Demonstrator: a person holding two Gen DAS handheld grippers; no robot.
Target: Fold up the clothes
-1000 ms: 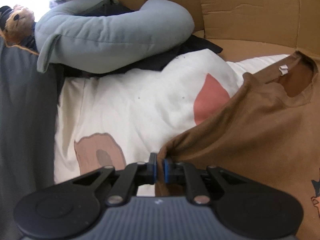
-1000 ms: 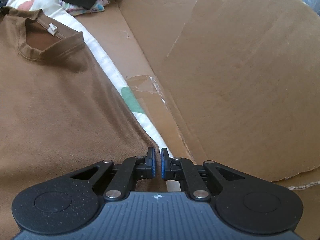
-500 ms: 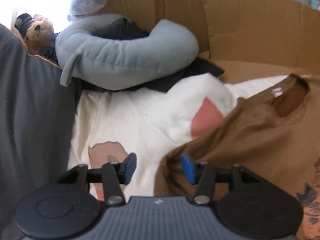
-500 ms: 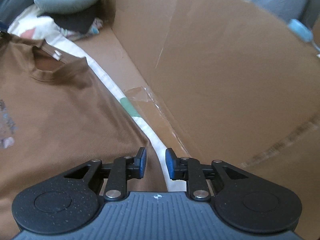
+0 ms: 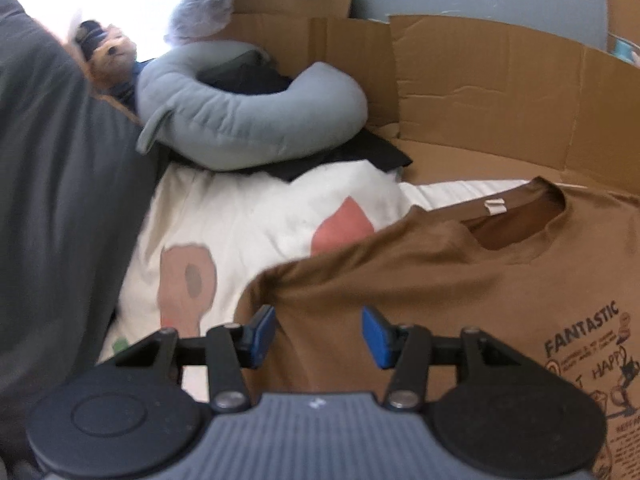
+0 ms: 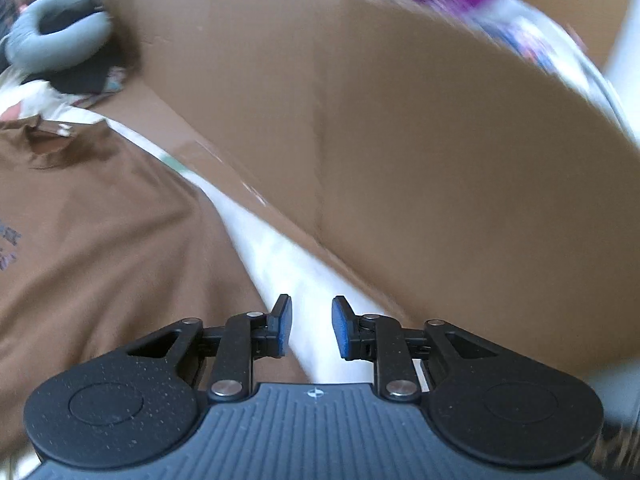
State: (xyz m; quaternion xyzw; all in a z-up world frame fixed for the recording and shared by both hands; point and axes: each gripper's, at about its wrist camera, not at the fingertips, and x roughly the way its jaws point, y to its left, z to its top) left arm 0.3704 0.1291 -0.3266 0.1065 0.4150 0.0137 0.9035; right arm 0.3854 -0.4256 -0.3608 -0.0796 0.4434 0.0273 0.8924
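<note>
Across the white printed sheet (image 5: 248,220) lies the brown T-shirt (image 5: 460,292), front side up, its neckline and small white label toward the cardboard wall (image 5: 500,92), dark printed lettering on the chest. The left tool (image 5: 318,334) hangs over the shirt's left shoulder edge with its blue pads well apart; its jaws have just opened and nothing is gripped between them. The right tool (image 6: 311,328) hovers above the shirt's right edge, where the brown cloth meets a strip of white sheet beside the cardboard; its jaws have just been opening to a narrower gap, and they hold nothing. Beyond the shirt, a grey curved cushion (image 5: 248,120) rests on dark clothing, with a teddy bear (image 5: 112,60) behind it.
</note>
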